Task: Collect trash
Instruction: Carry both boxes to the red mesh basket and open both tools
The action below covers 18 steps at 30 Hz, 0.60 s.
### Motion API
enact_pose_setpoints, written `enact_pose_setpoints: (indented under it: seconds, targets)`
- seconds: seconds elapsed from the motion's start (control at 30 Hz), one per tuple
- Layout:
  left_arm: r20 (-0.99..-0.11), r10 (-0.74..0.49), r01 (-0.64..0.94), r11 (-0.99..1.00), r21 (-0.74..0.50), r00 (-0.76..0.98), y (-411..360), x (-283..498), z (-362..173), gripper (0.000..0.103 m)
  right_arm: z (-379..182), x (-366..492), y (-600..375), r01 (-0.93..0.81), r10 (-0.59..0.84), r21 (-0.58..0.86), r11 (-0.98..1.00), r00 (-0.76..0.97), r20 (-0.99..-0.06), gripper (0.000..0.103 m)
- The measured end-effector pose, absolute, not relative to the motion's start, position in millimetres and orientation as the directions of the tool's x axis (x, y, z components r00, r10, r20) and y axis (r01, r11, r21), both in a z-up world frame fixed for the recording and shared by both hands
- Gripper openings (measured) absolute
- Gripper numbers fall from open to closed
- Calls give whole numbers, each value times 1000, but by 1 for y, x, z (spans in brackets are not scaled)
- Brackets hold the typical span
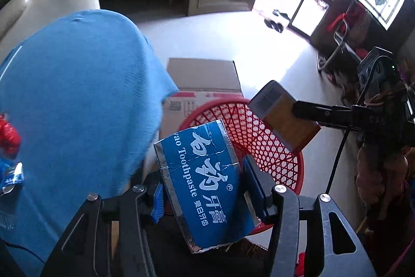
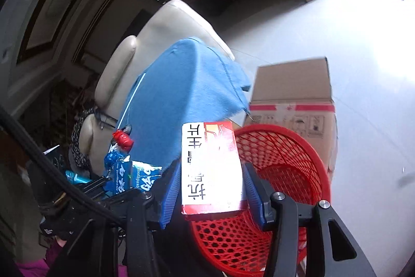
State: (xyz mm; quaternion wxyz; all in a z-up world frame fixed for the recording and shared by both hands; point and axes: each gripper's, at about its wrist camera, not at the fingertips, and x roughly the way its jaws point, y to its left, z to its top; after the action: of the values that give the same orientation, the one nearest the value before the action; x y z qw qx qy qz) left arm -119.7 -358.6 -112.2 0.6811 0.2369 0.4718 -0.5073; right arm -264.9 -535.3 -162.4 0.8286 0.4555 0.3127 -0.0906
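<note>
Both tongs loaded over red mesh basket [image 2: 285, 160]: left tongs [image 1: 205, 188] clamped on blue toothpaste box [image 1: 205, 188], right tongs [image 2: 211, 188] clamped on red-white carton [image 2: 211, 168]; neither dropped yet, wrappers [image 2: 129, 173] left on blue-draped bench [image 2: 181, 85].

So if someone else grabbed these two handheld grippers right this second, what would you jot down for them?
Left gripper: shut on the blue toothpaste box, held over the near rim of the red basket.
Right gripper: shut on the red-and-white box, also at the basket's rim.
Done: both boxes picked up and brought to the basket.
Left: release both into the basket, which looks empty where visible. Then fetch the red wrapper and blue wrappers lying on the blue cloth. A cardboard box stands behind the basket.
</note>
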Motion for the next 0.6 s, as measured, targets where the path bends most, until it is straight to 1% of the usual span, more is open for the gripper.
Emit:
enact_pose_setpoints:
  seconds: [0.1, 0.13, 0.17, 0.23, 0.27, 0.37, 0.47, 0.6]
  targets:
    - [-896, -443, 919, 363, -156, 22, -366, -125, -120, 58, -180, -270, -540, 448, 178, 727, 520, 776, -606, 54]
    - [-898, -440, 918, 362, -161, 16, -369, -126, -121, 60, -185, -270, -541, 447, 195, 737, 507, 773, -603, 58]
    - [-898, -440, 916, 367, -164, 15, -368, -125, -121, 62, -188, -271, -543, 439, 213, 751, 493, 776, -593, 64]
    - [-896, -442, 912, 377, -160, 25, -367, -125, -119, 62, -189, -275, -546, 431, 213, 768, 474, 790, -575, 70]
    - [-896, -444, 910, 385, -157, 33, -365, -123, -117, 62, -188, -278, -547, 430, 202, 771, 470, 798, -568, 70]
    - [-889, -455, 899, 408, -158, 50, -360, -118, -112, 62, -182, -289, -555, 443, 143, 764, 469, 815, -561, 70]
    - [-878, -469, 891, 433, -136, 94, -349, -112, -103, 62, -184, -304, -568, 527, 28, 724, 446, 800, -599, 70]
    - [-861, -486, 870, 479, -120, 148, -325, -99, -90, 62, -217, -332, -594, 662, -89, 702, 264, 741, -665, 70]
